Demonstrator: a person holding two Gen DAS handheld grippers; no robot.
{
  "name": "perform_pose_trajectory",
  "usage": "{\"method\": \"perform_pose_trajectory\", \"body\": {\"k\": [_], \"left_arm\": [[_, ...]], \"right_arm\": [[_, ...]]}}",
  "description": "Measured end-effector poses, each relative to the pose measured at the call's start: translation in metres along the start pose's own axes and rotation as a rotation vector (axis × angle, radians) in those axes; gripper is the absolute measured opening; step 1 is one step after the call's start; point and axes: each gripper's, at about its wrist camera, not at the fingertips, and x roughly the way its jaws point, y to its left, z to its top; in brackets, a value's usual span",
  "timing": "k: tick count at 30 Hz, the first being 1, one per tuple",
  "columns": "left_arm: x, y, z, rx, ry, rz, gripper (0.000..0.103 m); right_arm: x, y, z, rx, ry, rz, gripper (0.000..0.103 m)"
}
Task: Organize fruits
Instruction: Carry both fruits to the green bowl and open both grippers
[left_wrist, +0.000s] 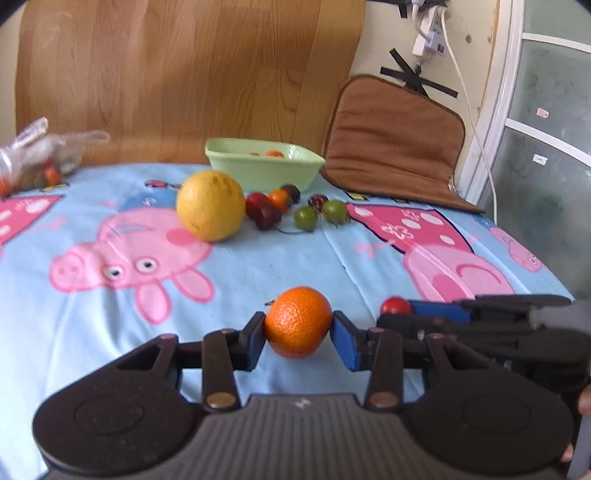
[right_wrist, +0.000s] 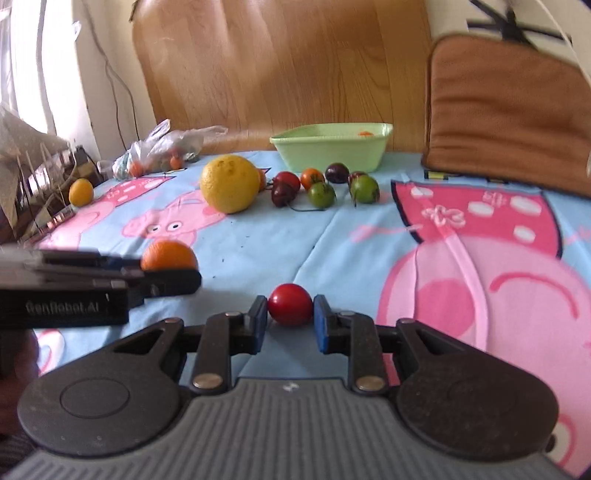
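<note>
Green bowl (left_wrist: 263, 168) far ahead; left gripper (left_wrist: 298, 332) clamped on orange (left_wrist: 298, 321), right gripper (right_wrist: 290, 314) clamped on red tomato (right_wrist: 290, 303).

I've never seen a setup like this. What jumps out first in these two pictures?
Two hand-held grippers sit side by side over a bright cartoon-pig tablecloth: the left gripper is clamped on an orange, the right gripper on a small red tomato. Farther back a big yellow citrus fruit stands beside a cluster of red, orange, dark and green tomatoes, in front of a pale green tub.
</note>
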Motion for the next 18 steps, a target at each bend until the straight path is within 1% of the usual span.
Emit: {"method": "perform_pose_trajectory", "body": {"k": [3, 6, 9, 13, 18], "left_arm": [[0.0, 0.003, 0.013, 0.015, -0.028, -0.002, 0.038], [0.001, 0.011, 0.043, 0.022, -0.065, 0.005, 0.038], [0.011, 0.022, 0.077, 0.028, -0.081, 0.017, 0.038], [0.045, 0.035, 0.127, 0.056, -0.077, 0.044, 0.038], [0.107, 0.05, 0.183, 0.039, -0.018, 0.044, 0.038]], "right_arm": [[-0.001, -0.007, 0.011, 0.019, -0.024, -0.004, 0.029], [0.007, -0.021, 0.03, 0.061, -0.03, 0.01, 0.029], [0.019, -0.032, 0.054, 0.075, -0.053, 0.005, 0.029], [0.041, -0.042, 0.091, 0.036, -0.125, -0.019, 0.029], [0.084, -0.059, 0.135, 0.045, -0.173, -0.034, 0.029]]}}
